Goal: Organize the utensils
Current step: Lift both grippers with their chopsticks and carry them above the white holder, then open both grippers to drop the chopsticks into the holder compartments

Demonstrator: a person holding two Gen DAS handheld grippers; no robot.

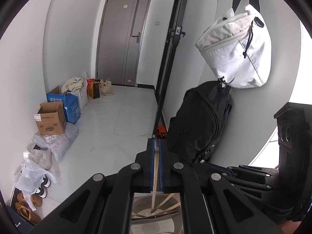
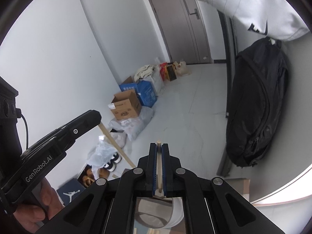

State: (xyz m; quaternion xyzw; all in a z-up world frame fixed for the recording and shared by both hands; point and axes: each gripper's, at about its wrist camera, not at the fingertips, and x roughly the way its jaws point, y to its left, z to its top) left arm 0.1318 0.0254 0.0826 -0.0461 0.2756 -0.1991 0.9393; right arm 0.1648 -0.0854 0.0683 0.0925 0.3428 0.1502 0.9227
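My left gripper (image 1: 156, 144) is shut on a pale wooden chopstick (image 1: 155, 172) that runs down between its blue pads. Its lower end reaches into a round metal holder (image 1: 139, 201) just below, where several more chopsticks lean. My right gripper (image 2: 159, 145) is shut on another wooden chopstick (image 2: 159, 163), whose tip pokes out past the fingertips. A round white-walled holder (image 2: 178, 212) shows beneath it. In the right wrist view the left gripper (image 2: 95, 117) comes in from the left with its chopstick (image 2: 117, 146) slanting down. The right gripper (image 1: 212, 165) sits close on the right in the left wrist view.
A black backpack (image 1: 200, 122) leans against the wall on the right under a hanging white bag (image 1: 237, 52). Cardboard boxes (image 1: 51, 118), plastic bags and shoes (image 1: 29, 204) line the left wall. A grey door (image 1: 124, 39) stands at the far end of the tiled floor.
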